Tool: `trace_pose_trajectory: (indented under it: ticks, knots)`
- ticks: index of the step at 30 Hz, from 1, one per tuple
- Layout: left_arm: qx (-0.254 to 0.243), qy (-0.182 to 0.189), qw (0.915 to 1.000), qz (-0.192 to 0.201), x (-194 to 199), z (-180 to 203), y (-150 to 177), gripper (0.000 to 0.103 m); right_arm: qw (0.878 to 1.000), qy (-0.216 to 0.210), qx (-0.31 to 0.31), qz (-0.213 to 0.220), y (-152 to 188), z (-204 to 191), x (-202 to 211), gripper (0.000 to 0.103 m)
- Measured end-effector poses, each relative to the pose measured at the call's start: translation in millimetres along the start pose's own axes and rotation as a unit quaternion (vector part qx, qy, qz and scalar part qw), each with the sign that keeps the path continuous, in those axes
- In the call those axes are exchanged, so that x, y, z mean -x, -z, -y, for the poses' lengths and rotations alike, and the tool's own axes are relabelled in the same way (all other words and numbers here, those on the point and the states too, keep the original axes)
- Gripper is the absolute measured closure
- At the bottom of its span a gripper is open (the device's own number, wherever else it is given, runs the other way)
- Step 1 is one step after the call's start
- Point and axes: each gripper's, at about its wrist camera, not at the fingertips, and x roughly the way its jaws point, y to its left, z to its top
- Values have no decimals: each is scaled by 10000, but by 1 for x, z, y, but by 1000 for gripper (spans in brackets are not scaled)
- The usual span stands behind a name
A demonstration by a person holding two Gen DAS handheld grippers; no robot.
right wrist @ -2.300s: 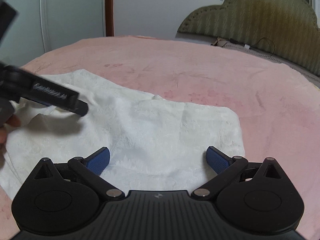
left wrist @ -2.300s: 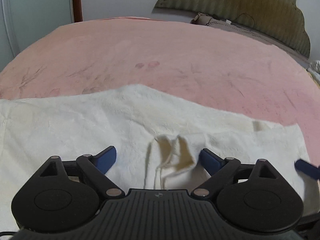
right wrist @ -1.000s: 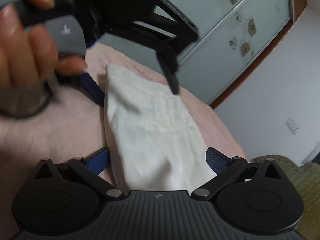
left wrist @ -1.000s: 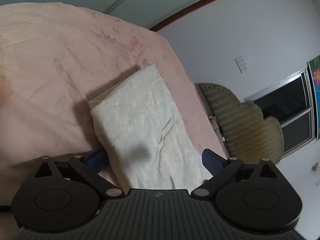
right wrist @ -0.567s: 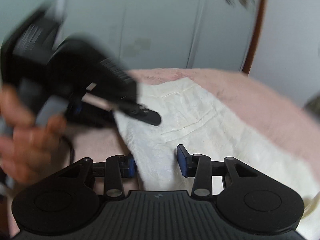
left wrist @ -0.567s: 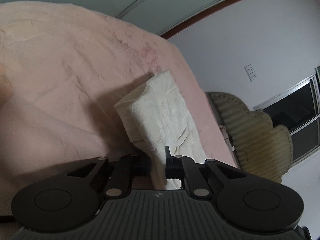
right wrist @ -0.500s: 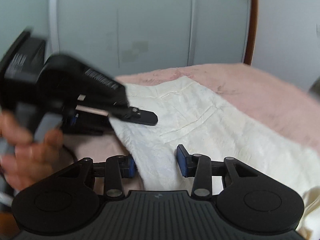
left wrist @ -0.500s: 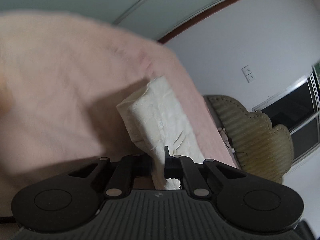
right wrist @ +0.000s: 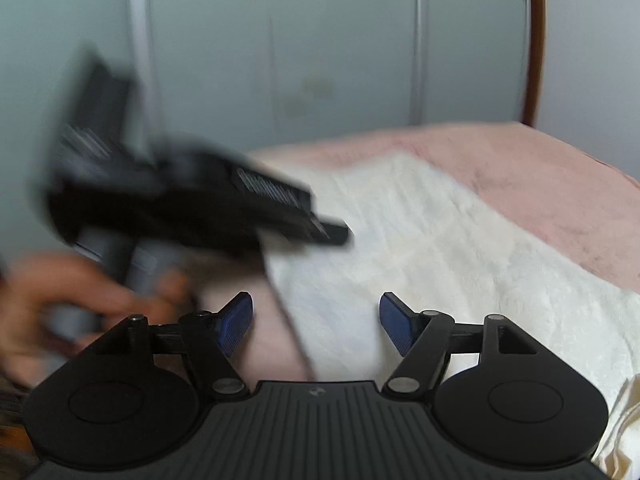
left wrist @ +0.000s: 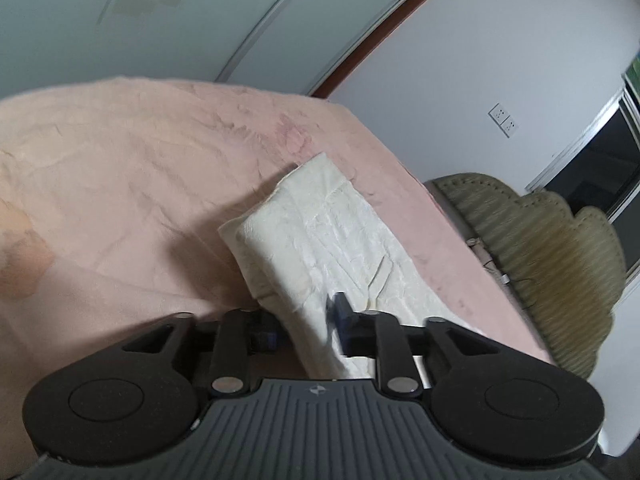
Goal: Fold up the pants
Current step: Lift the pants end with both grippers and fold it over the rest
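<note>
The cream pants [left wrist: 320,248] lie folded on the pink bed [left wrist: 120,168], their near edge between both sets of jaws. The left gripper [left wrist: 306,326] and right gripper [right wrist: 316,322] have just been opening — released, pads clear of cloth. Best to back off gently and not snag the fold.

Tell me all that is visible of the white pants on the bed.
The pants are cream-white, of a soft cloth with a faint embossed pattern and many creases. They lie folded into a long, layered strip on the pink bedcover, with stitched seams visible on top. Their near edge runs between the fingers of both grippers. The left gripper and the right gripper have just been opening; the right pads stand clear of the cloth, while the left ones are too blurred to tell.
</note>
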Motion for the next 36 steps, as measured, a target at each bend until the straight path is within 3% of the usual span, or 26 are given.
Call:
trace_pose_trajectory:
  ticks: [3,6,8,10,12,13,16,20,24,27,32,36]
  knots:
    - [289,338,9990,1,-5,0,-5,34,9991,32,-343,260,-5,16,20,33]
    - [194,308,9993,115,-12,8,-4,31,9959,468,-736,-224,4,43,1,33]
    - [121,275,9994,166,-16,10,-3,32,9924,467,-962,-607,16,54,-15,33]
    - [101,209,9995,200,-18,10,-5,45,9931,421,-1000,-440,14,55,-12,32]
    - [54,71,9998,163,-21,12,-8,81,9937,460,-993,-233,5,58,-8,32]
    - [-44,-6,9998,186,-20,13,-9,88,9939,547,-944,-133,4,53,-2,32]
    - [-647,-183,9968,425,-12,32,-5,90,9937,776,-789,-177,-9,57,-10,32]
    - [-1758,-213,9804,861,8,76,13,91,9905,1195,-335,-587,-16,65,-37,32]
    - [-2749,-105,9539,1201,28,124,34,91,9907,1321,308,-105,-19,54,-8,32]
    - [-3184,117,9388,1311,42,155,49,90,9891,1235,743,305,-22,58,28,32]
    - [-3797,627,9136,1310,48,209,84,89,9891,1060,674,763,-15,84,97,32]
    - [-3964,1027,9053,1125,35,248,114,89,9849,1269,591,1020,7,107,150,32]
